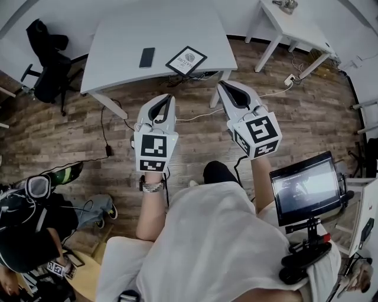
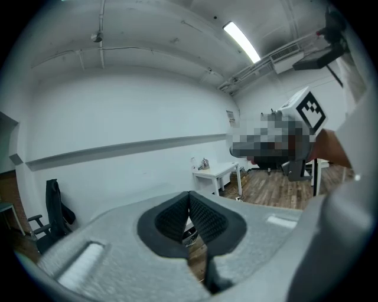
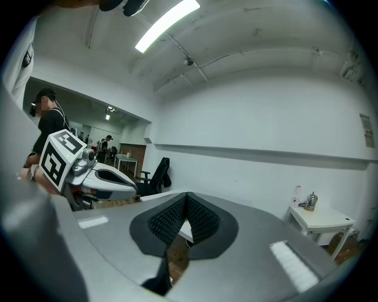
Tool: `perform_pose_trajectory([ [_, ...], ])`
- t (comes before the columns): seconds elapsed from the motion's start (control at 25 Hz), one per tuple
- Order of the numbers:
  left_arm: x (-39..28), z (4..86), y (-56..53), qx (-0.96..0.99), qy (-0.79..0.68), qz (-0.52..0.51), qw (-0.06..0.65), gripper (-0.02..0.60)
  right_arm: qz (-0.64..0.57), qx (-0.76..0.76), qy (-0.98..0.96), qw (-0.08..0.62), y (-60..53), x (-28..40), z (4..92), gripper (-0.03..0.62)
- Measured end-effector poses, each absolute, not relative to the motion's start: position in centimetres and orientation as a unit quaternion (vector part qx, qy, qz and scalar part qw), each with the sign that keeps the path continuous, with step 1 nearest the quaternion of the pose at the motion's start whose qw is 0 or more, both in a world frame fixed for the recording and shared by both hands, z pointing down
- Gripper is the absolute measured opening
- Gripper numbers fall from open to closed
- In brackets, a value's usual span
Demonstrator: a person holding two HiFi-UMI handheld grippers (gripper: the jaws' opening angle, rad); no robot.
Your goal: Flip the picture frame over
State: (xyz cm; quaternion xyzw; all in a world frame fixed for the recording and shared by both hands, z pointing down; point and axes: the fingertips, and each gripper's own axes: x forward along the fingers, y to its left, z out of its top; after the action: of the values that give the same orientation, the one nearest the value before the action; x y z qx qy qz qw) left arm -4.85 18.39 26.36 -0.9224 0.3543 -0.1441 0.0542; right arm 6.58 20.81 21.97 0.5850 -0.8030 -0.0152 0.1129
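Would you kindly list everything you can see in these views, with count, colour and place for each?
desk: one, pale grey, ahead of the person
picture frame: one, black border with white face, flat on the desk near its front edge
phone: one, dark, on the desk left of the frame
office chair: one, black, left of the desk
side table: one, white, upper right
pot: one, metallic, on the side table
monitor: one, black, on a stand at the person's right
floor: brown wood planks
other person: one, dark clothing, lower left
left gripper: one, grey, jaws shut, empty, short of the desk
right gripper: one, grey, jaws shut, empty, short of the desk
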Motion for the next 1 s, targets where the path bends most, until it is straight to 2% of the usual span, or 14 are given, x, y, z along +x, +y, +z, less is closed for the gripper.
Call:
perform_pose_trajectory([
  [0.4,-2.9,28.6,12.2,-0.919,0.359,-0.161,0.039,0.006,0.019,0.57,-0.811,0.13,14.2,8.9,25.6,0.003],
  [0.56,-1.9,29.5,9.2,-0.917,0.36,-0.171,0.03,0.006,0.028,0.553,-0.817,0.159,10.7,9.9,27.3,0.005],
  [0.8,-2.1,29.6,9.5,-0.915,0.364,-0.171,0.032,0.006,0.024,0.533,-0.824,0.189,10.4,9.4,28.4,0.032],
  [1.0,-0.7,30.7,5.6,-0.907,0.382,-0.177,0.021,0.006,0.027,0.507,-0.836,0.21,5.9,10.7,30.4,0.049],
])
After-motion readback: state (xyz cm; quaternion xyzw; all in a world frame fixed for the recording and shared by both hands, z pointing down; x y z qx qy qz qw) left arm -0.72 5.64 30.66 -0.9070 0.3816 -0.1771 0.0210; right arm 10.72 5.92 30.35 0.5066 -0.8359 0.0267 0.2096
